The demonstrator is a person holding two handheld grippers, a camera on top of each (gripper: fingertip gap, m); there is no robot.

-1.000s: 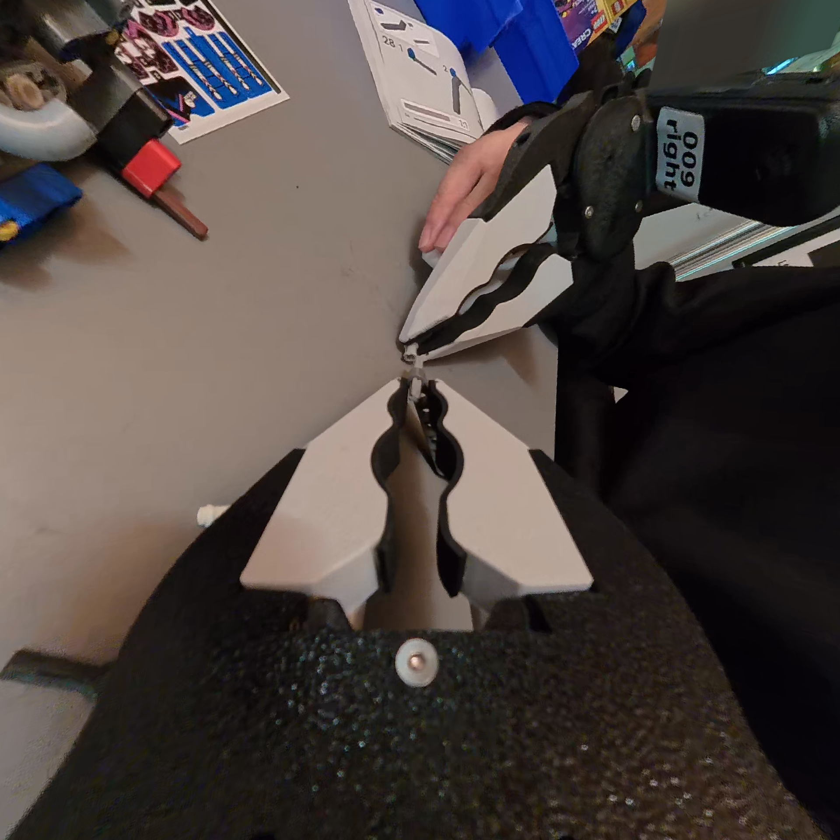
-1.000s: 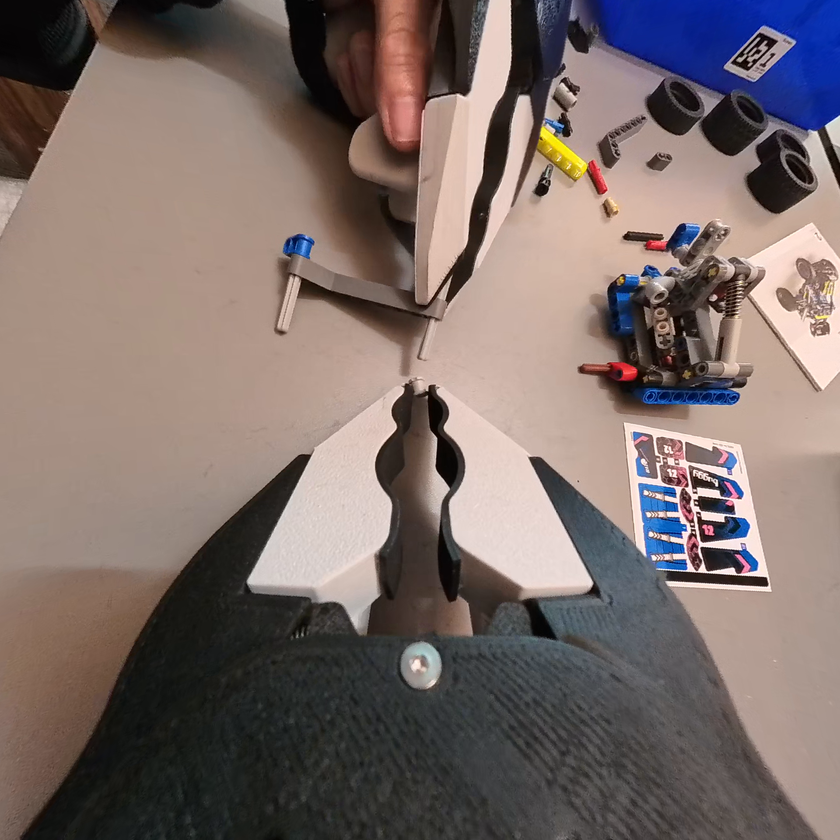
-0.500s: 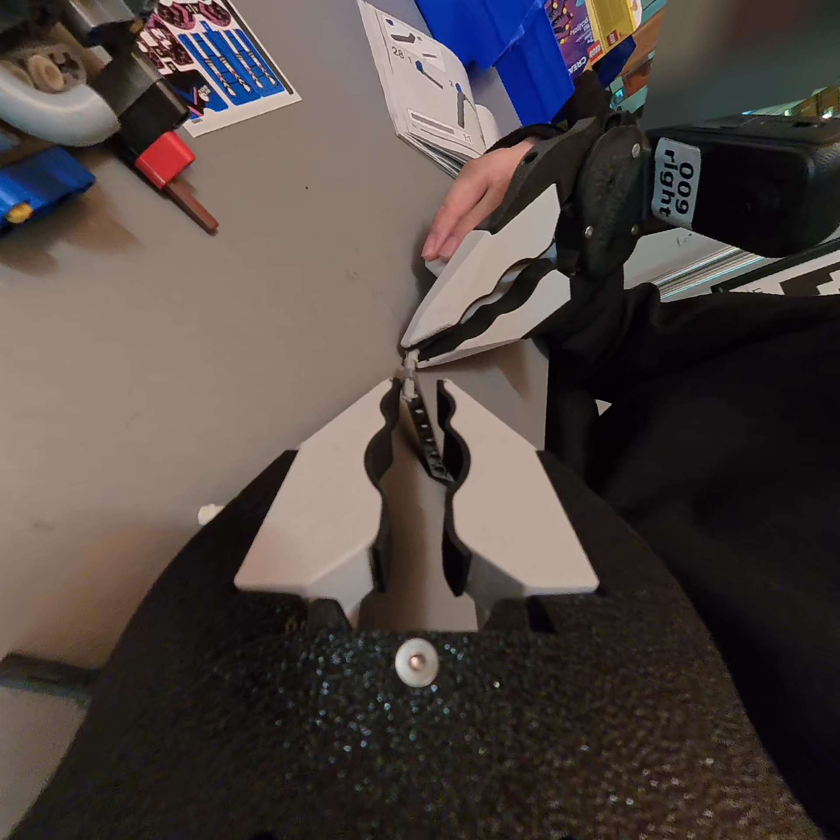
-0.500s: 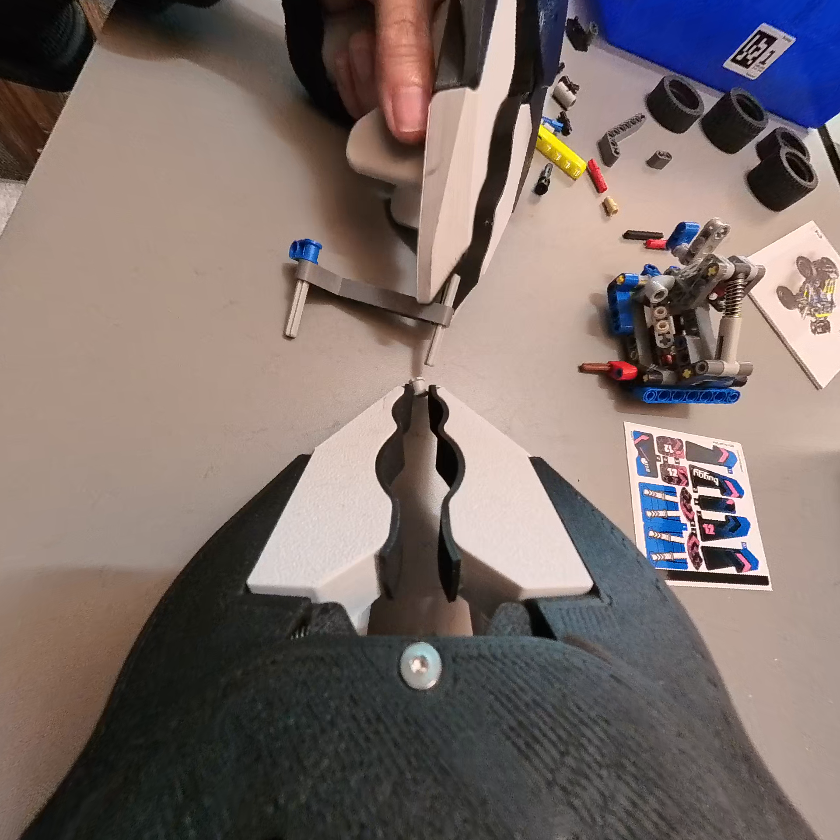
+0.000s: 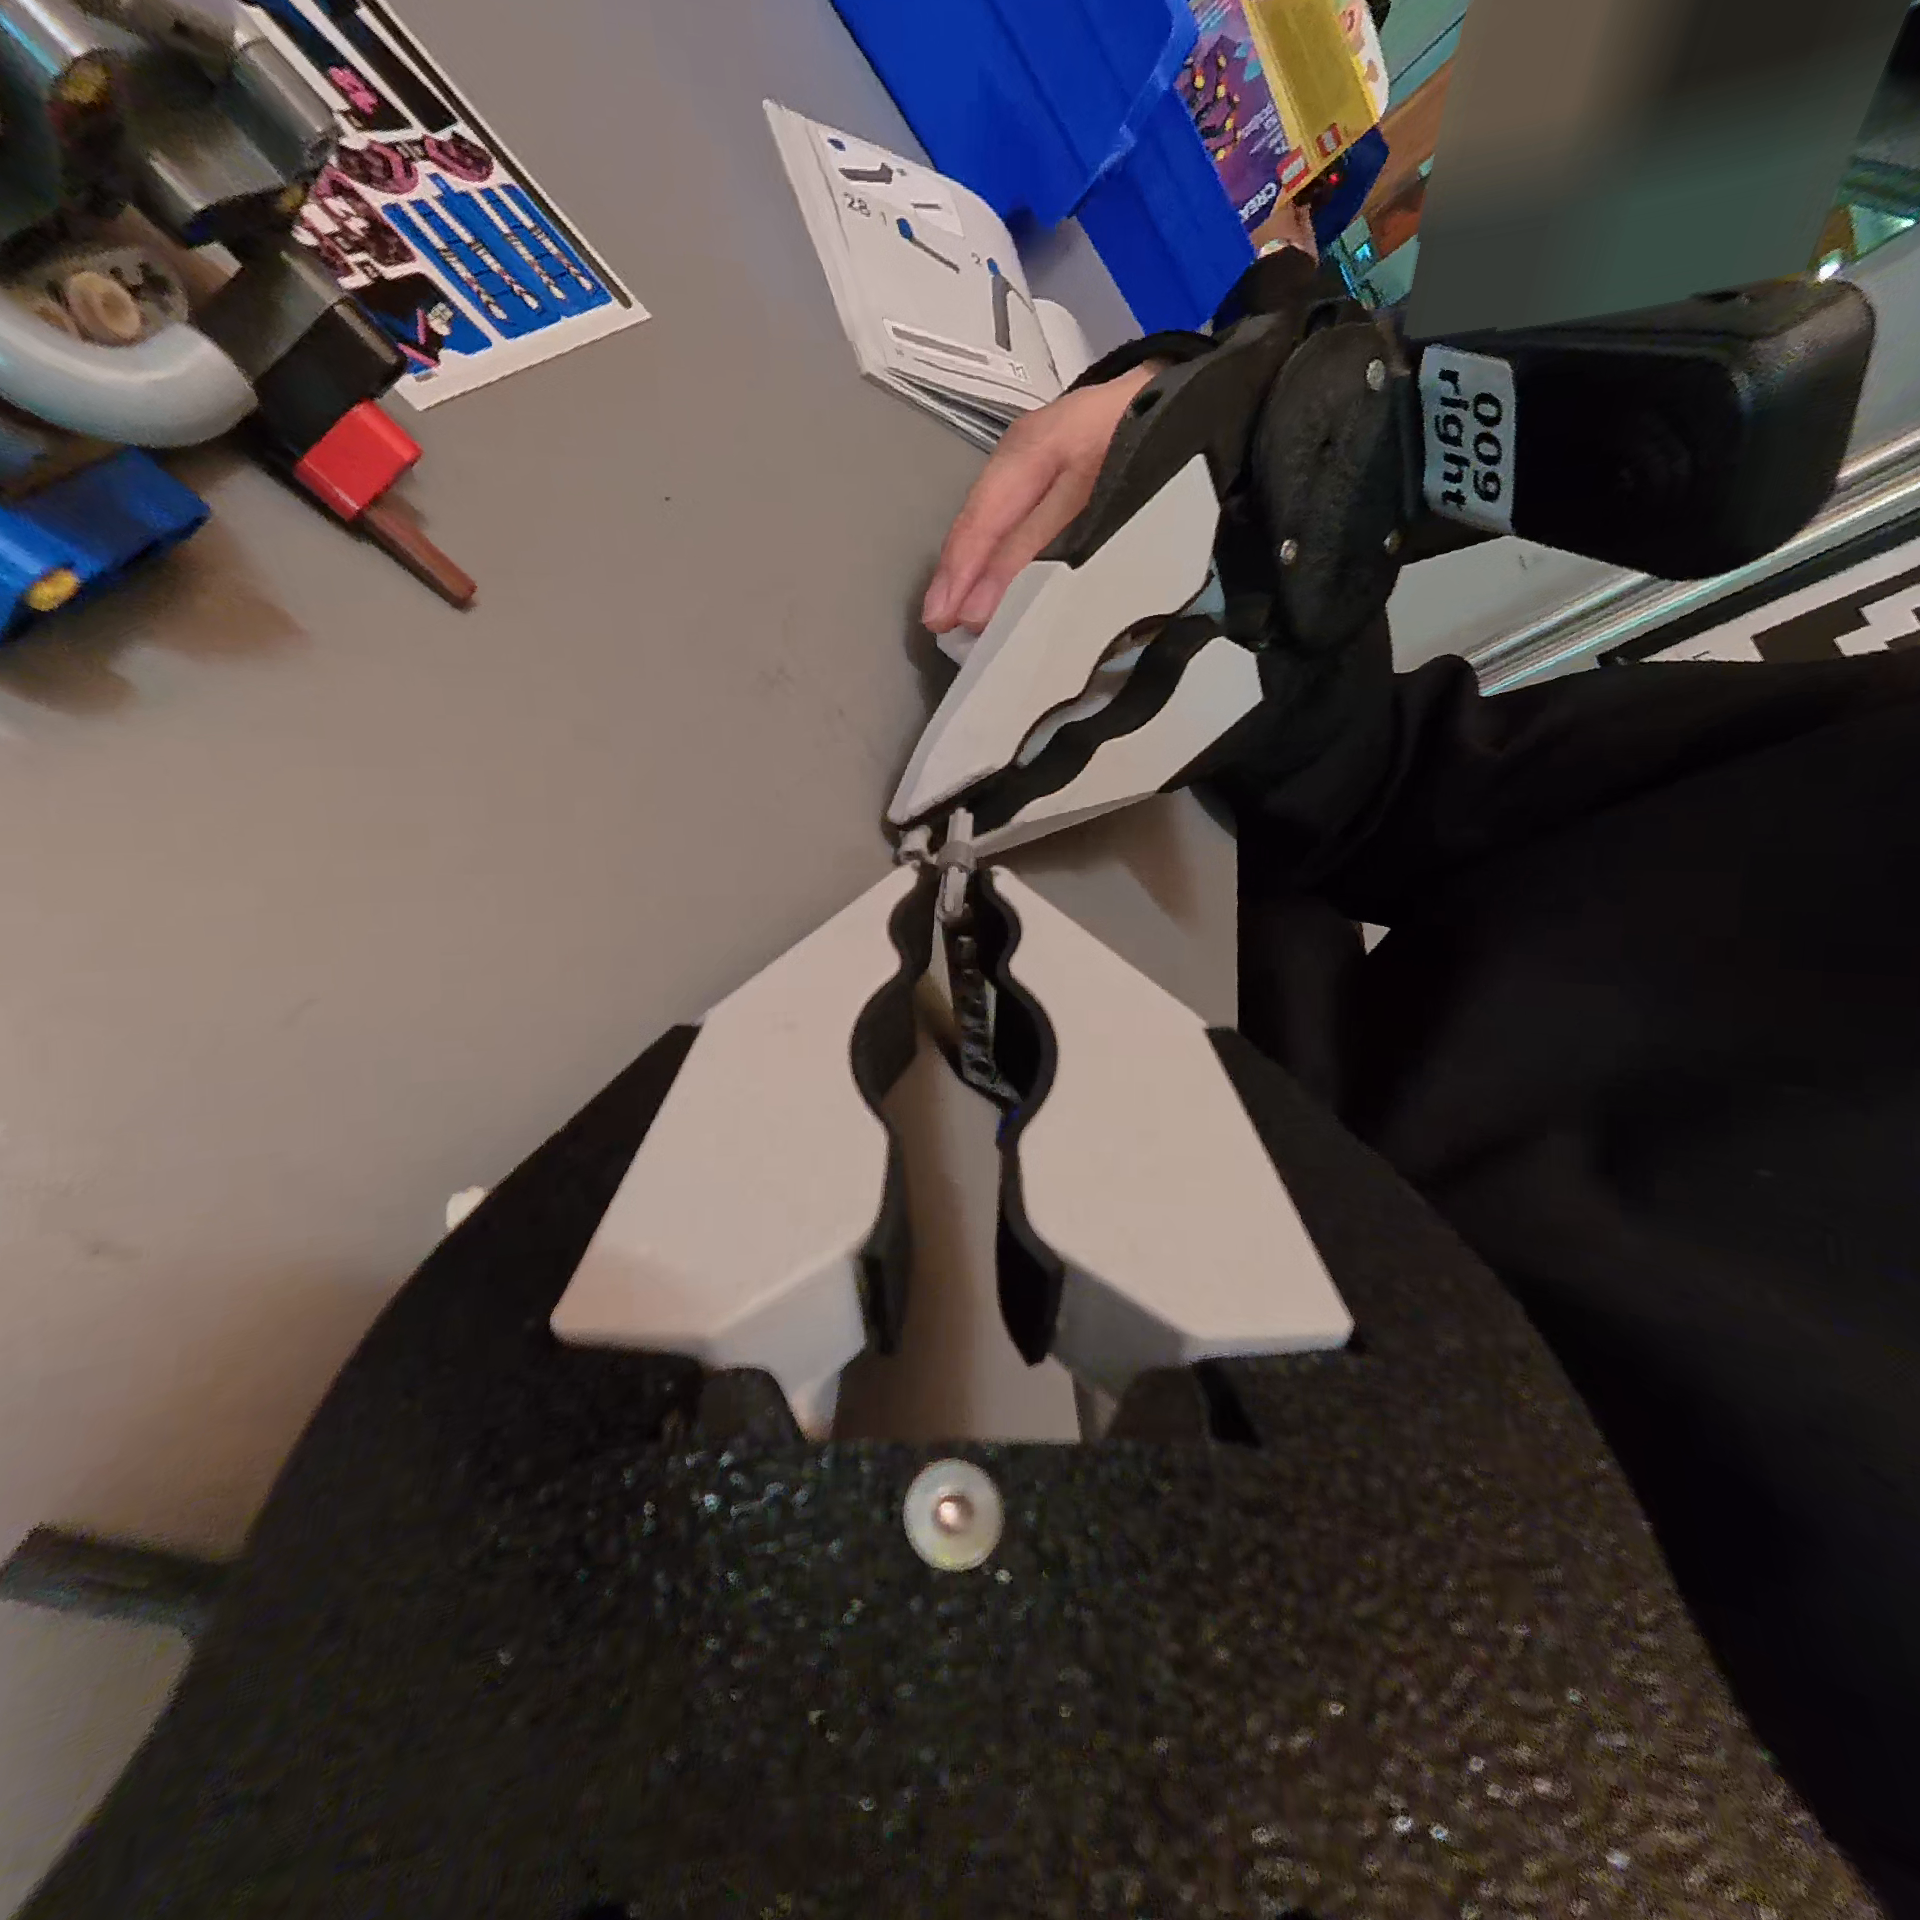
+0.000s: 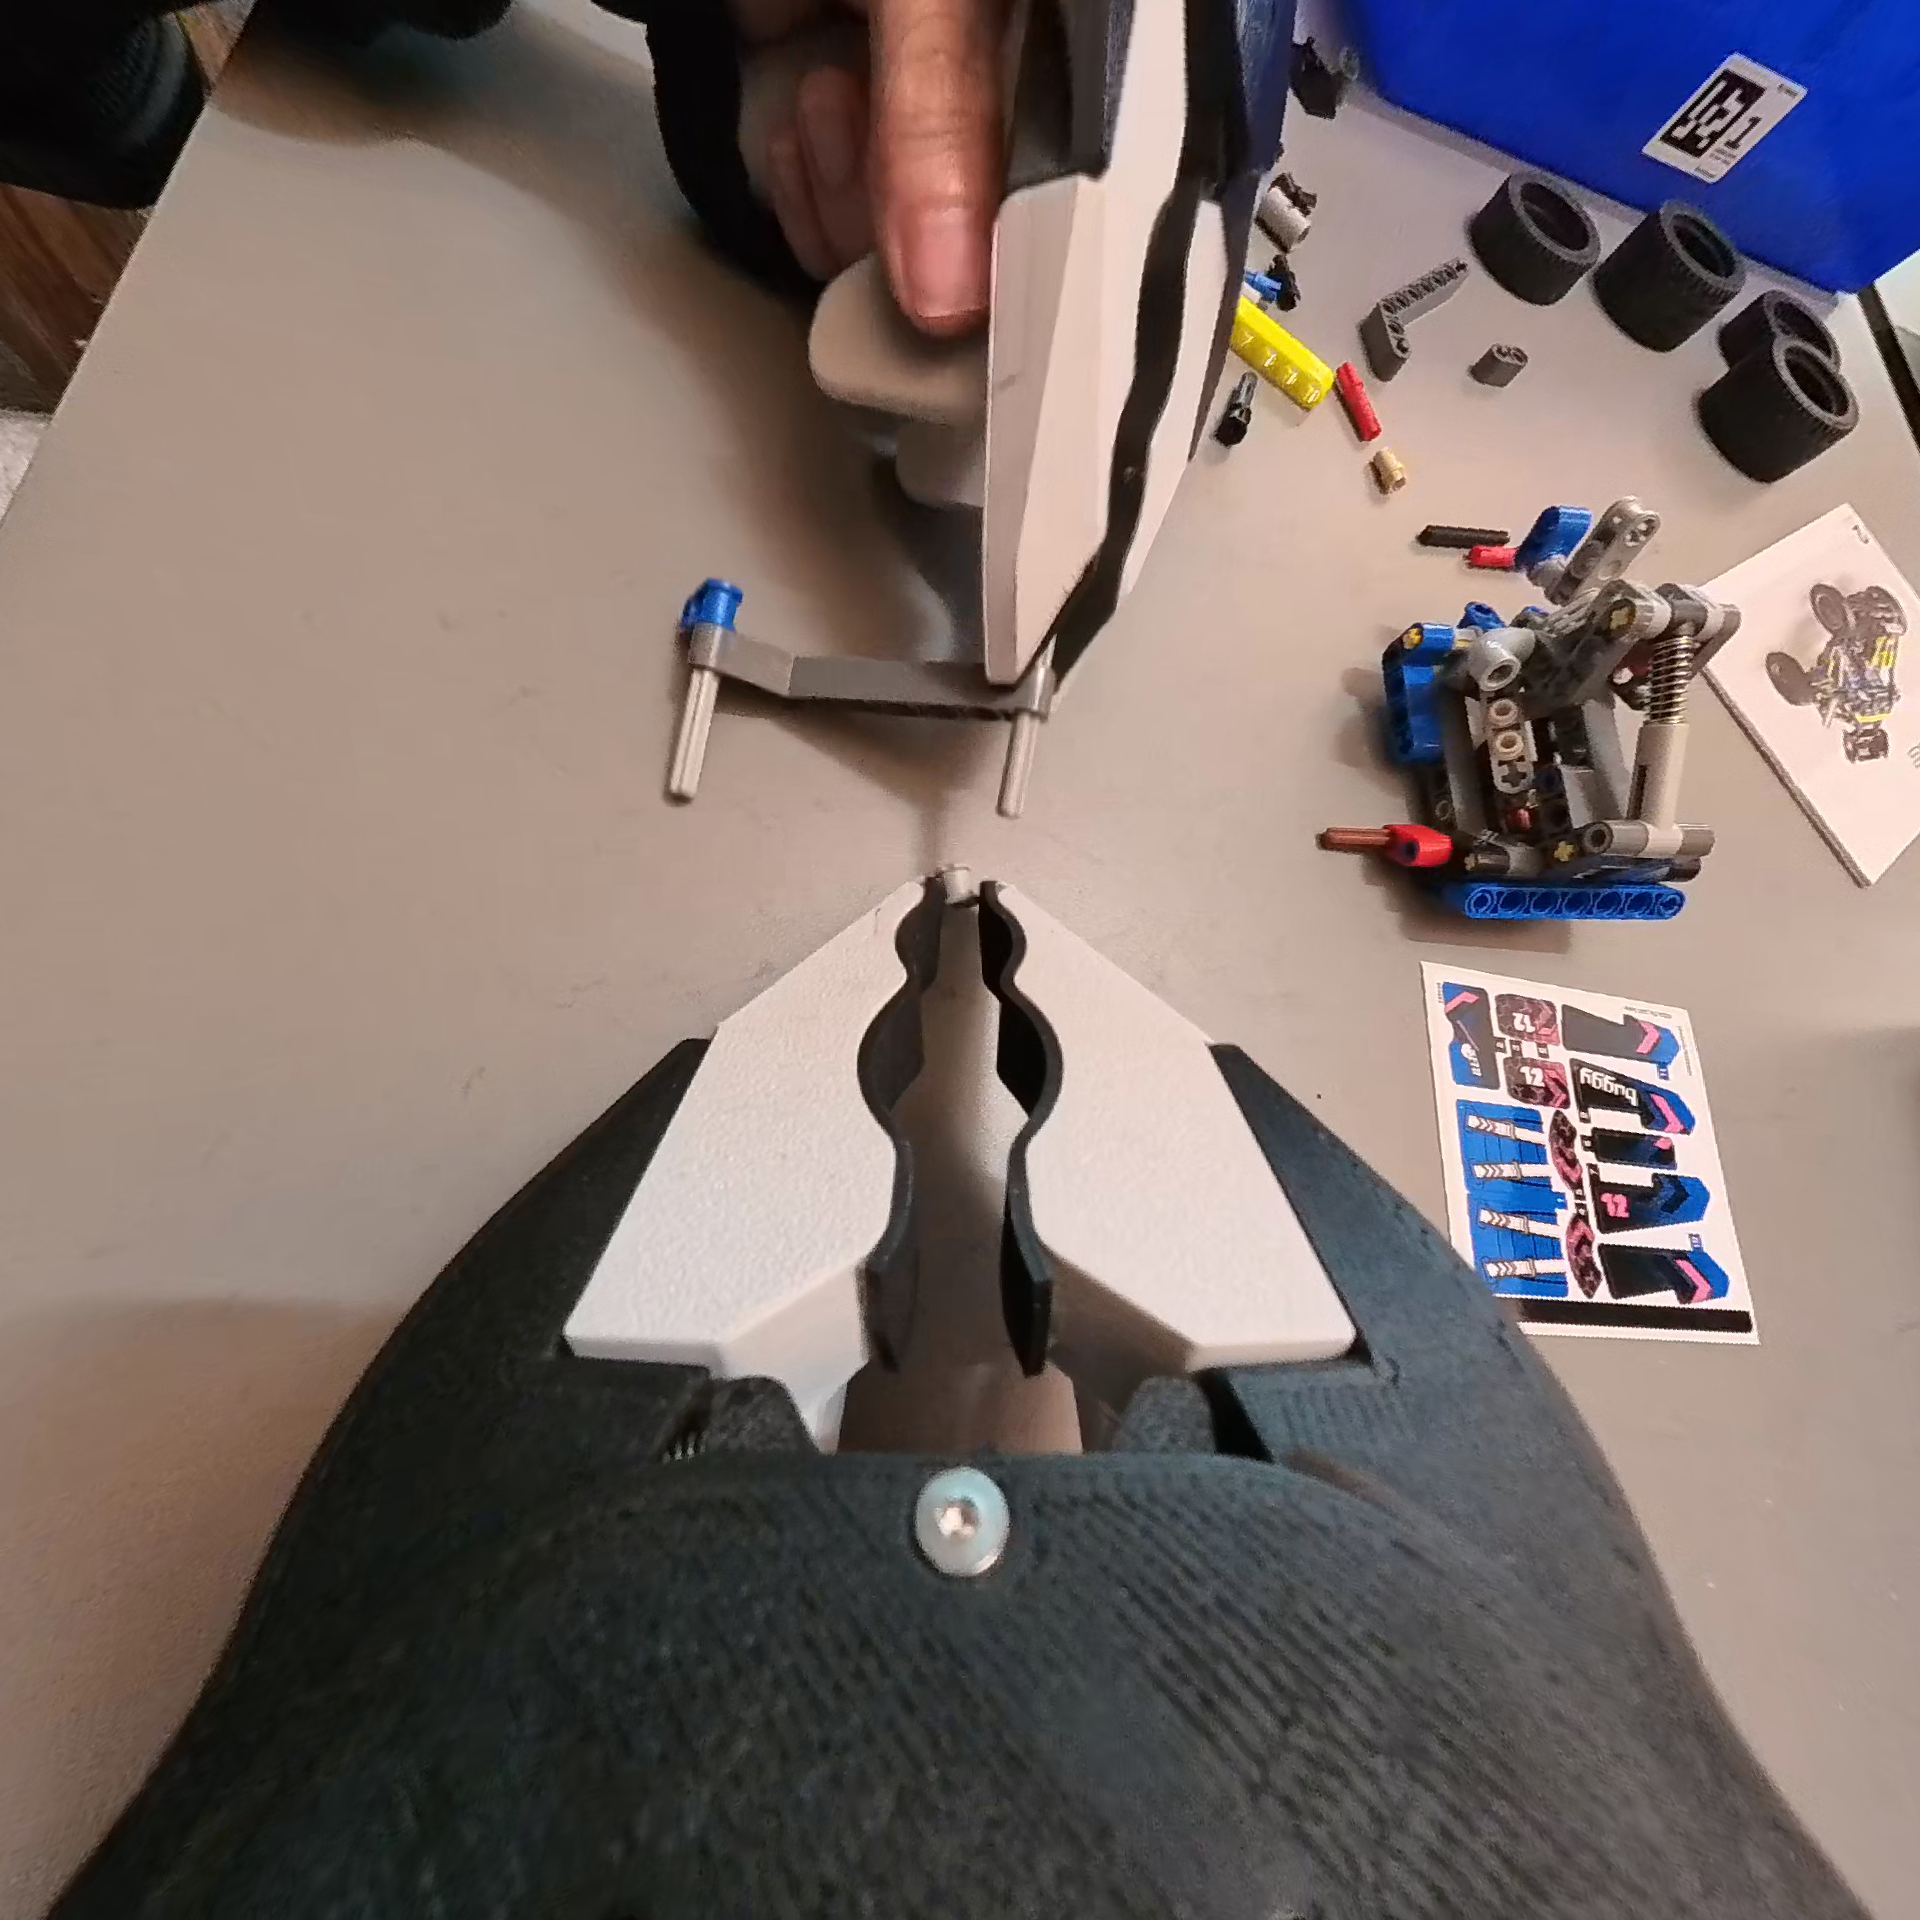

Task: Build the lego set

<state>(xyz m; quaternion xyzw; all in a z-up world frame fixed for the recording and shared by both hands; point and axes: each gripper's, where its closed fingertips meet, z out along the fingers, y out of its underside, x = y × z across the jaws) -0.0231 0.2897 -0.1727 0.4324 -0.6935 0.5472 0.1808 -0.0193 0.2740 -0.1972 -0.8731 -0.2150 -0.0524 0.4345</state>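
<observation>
So the long flat grey lego beam with a grey axle pin at each end and a blue bush on the far one (image 6: pixel 883 691) is pinched by the left tool (image 6: pixel 1049 681) at its near end, tips pressed together on it, and it sticks out sideways from there, just off the surface as far as I can tell. The right tool (image 6: pixel 953 888) sits just in front of it, tips squeezed on a tiny light grey lego pin (image 6: pixel 951 883) that's close to the beam's nearer axle but not touching in the right wrist view. In the left wrist view the two tools meet nearly tip to tip and the small parts bunch up, hard to separate there.

Off to the side on the plain grey surface (image 6: pixel 364 520) there's a half-built blue and grey lego chassis with a coil spring (image 6: pixel 1548 748), a blue and pink sticker sheet (image 6: pixel 1579 1153), four black rubber tyres (image 6: pixel 1662 275), and a scatter of loose bits including a yellow lego beam (image 6: pixel 1278 348). A white instruction booklet (image 5: pixel 925 281) lies open by a blue plastic bin (image 5: pixel 1039 125). A bare hand (image 5: pixel 1023 499) grips the right tool's handle.
</observation>
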